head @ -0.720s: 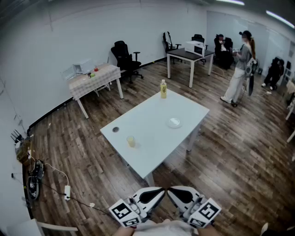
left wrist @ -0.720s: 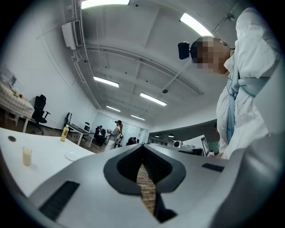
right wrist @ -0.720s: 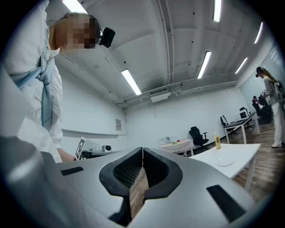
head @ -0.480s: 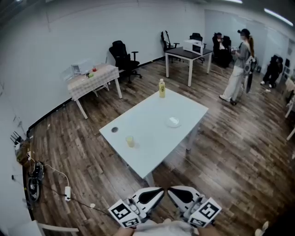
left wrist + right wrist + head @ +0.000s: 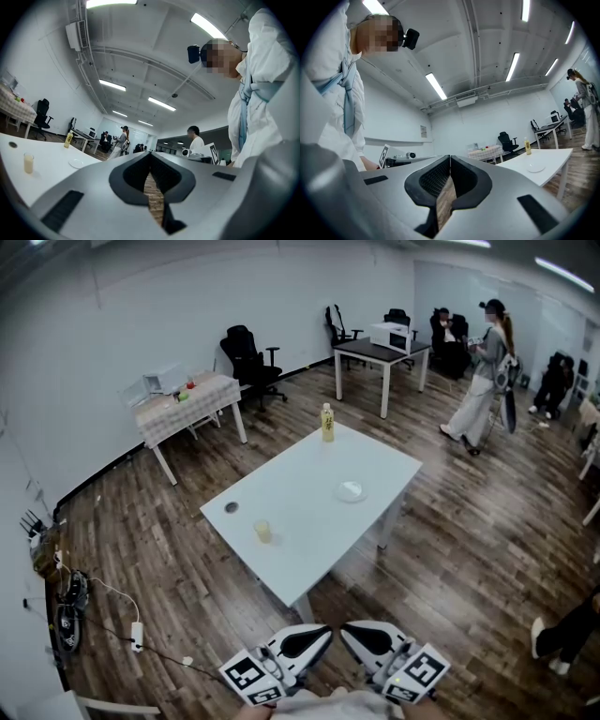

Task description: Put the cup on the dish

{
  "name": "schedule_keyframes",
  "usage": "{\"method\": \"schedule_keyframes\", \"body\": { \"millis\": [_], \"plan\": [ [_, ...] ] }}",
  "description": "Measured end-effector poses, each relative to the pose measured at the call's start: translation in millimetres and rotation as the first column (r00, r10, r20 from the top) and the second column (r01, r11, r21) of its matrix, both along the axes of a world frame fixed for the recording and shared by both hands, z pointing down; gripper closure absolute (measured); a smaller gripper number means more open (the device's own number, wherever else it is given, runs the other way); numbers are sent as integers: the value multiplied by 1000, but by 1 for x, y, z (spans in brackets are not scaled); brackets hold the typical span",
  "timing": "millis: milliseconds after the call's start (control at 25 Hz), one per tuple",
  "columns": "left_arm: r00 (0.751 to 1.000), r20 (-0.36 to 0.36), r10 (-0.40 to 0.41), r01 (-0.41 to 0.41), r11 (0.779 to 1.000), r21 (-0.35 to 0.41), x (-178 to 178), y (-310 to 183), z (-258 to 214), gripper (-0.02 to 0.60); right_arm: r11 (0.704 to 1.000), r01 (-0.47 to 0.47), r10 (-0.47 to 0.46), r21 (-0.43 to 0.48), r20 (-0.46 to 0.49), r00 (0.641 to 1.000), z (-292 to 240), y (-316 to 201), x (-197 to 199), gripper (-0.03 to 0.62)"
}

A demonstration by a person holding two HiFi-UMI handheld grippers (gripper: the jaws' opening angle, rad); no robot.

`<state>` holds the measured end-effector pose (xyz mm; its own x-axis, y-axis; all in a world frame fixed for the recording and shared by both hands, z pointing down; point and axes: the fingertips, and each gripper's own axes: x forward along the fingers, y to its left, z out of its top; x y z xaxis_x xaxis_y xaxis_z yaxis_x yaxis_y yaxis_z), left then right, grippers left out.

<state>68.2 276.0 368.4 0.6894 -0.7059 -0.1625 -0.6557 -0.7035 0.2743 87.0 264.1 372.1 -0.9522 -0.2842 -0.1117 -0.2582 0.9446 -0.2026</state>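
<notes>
A small cup (image 5: 263, 532) of yellowish drink stands near the left front of the white table (image 5: 300, 488); it also shows in the left gripper view as the cup (image 5: 28, 163). The white dish (image 5: 351, 490) lies toward the table's right side, apart from the cup, and appears again as the dish (image 5: 76, 163) and the dish (image 5: 536, 168). Both grippers hang low in front of my body, well short of the table. My left gripper (image 5: 321, 635) is shut and holds nothing. My right gripper (image 5: 349, 632) is shut and holds nothing too.
A yellow bottle (image 5: 327, 423) stands at the table's far corner and a small dark disc (image 5: 231, 507) lies at its left edge. Behind are a checkered table (image 5: 183, 399), office chairs, a desk with a microwave (image 5: 390, 336), and a walking person (image 5: 480, 371). Cables lie on the floor at left.
The view has drifted slightly, so the table sits a little lower left. The standing person has stepped left, and a foot has come in at the right edge. Both grippers stay shut.
</notes>
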Motion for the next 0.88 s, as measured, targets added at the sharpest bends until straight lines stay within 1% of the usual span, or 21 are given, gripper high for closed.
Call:
{"method": "schedule_keyframes", "body": {
  "millis": [80, 240, 520, 880],
  "plan": [
    [1000, -2, -4, 4, 1000, 1, 0, 0, 0, 579, 1000, 14, -14, -11, 21, 1000, -2, 2, 2, 560],
    [1000, -3, -13, 13, 1000, -3, -1, 0, 3, 579, 996, 53, -48, -70, 69, 996, -2, 3, 4, 559],
    [1000, -2, -9, 9, 1000, -16, -1, 1, 7, 580, 994, 81, -82, -78, -2, 997, 12, 8, -7, 559],
    [1000, 5, -5, 5, 1000, -25, 0, -1, 9, 580, 993, 67, -67, -93, 3, 998, 12, 2, -1, 557]
  ]
}}
